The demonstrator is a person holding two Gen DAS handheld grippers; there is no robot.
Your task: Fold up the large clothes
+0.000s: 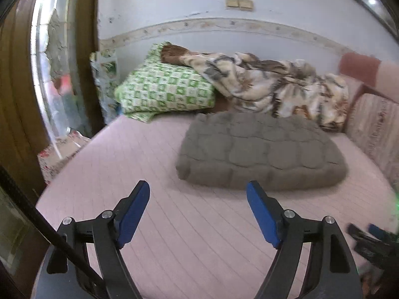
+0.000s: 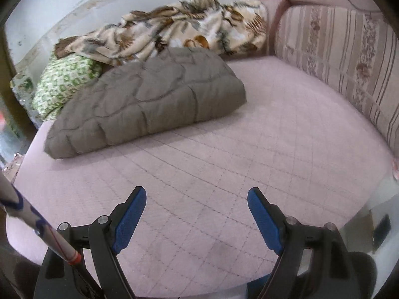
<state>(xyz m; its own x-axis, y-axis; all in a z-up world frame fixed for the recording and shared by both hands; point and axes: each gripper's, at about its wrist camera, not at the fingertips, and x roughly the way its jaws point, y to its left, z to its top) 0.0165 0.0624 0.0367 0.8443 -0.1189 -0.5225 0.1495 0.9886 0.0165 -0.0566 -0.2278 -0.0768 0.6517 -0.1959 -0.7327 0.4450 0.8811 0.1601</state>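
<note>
Left wrist view: the folded grey quilted garment [image 1: 261,152] lies as a thick, squared bundle on the pink quilted bed [image 1: 162,224], its padded surface stitched into rounded panels and its near edge plump and even; the right wrist view shows the same bundle [image 2: 149,104] toward the far left part of the mattress, apart from both grippers. Behind it, touching or nearly touching its far edge, lies a crumpled cream-and-brown floral blanket [image 1: 269,84], one end of which drapes over a green-and-white checked pillow [image 1: 164,89] in the corner by the wall. A printed plastic bag [image 1: 104,74] stands between that pillow and the wall; its contents cannot be made out. A striped floral backrest cushion [image 2: 344,57] borders the bed on the right. The left gripper [image 1: 198,194] hovers above bare bedding short of the garment, its blue-padded fingers [image 1: 134,214] spread wide with nothing between them. The right gripper [image 2: 197,199] likewise hangs over bare mattress, fingers [image 2: 264,219] spread and empty. No open container is visible.
</note>
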